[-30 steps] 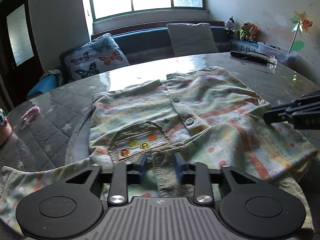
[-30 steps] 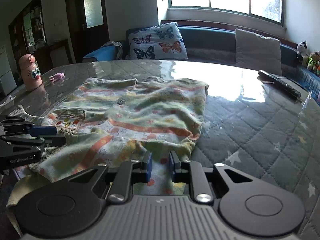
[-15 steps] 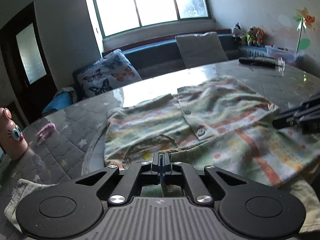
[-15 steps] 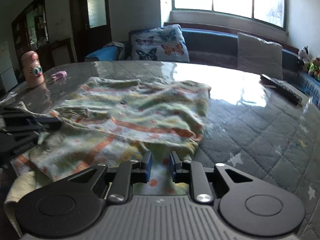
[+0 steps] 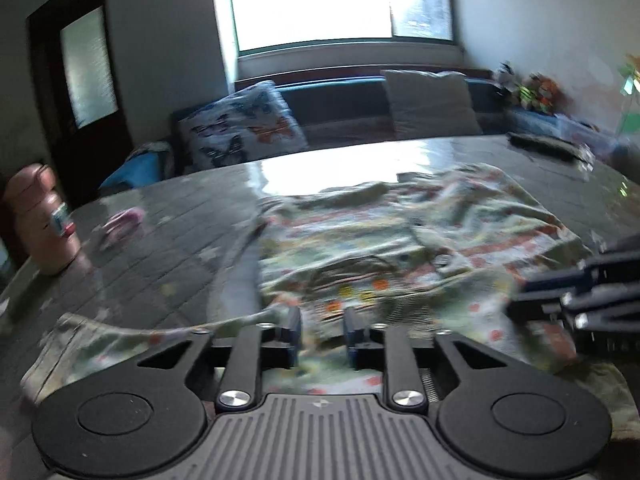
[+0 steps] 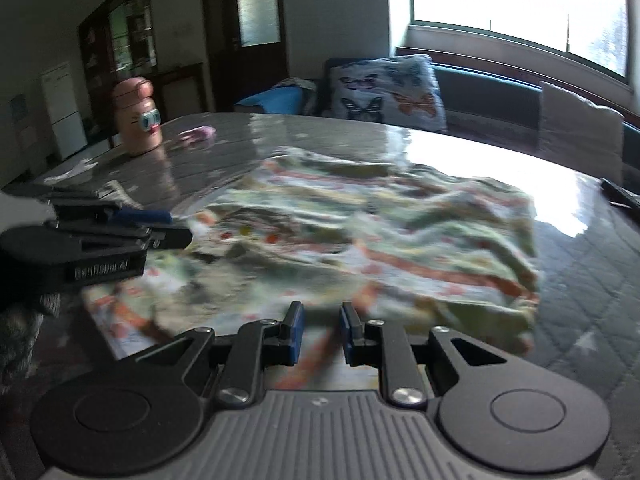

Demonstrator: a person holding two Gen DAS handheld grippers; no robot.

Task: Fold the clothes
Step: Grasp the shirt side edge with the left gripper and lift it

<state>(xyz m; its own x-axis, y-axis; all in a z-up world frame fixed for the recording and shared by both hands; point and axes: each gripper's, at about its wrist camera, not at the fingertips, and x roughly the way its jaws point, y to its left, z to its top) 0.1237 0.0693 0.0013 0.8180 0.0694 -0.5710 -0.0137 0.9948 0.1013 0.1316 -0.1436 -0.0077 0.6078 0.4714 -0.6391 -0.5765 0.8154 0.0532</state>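
Note:
A child's striped, dotted shirt (image 5: 400,240) lies crumpled on the quilted table (image 5: 168,264), its near hem folded up over the body. It also shows in the right wrist view (image 6: 360,232). My left gripper (image 5: 320,332) is open, its blue pads just above the near edge of the cloth, holding nothing. My right gripper (image 6: 320,332) is open too, over the shirt's near right edge. Each gripper shows in the other's view: the right gripper (image 5: 576,292) and the left gripper (image 6: 120,228). A sleeve (image 5: 100,340) trails to the left.
A pink cartoon bottle (image 6: 138,116) and a small pink item (image 6: 198,134) stand at the table's far left. A dark remote (image 5: 544,146) lies at the far right. A sofa with a butterfly cushion (image 5: 240,128) is behind the table.
My left gripper, shut half a second ago, has opened and let go of the cloth. Both views have swung and blurred. The shirt is more rumpled.

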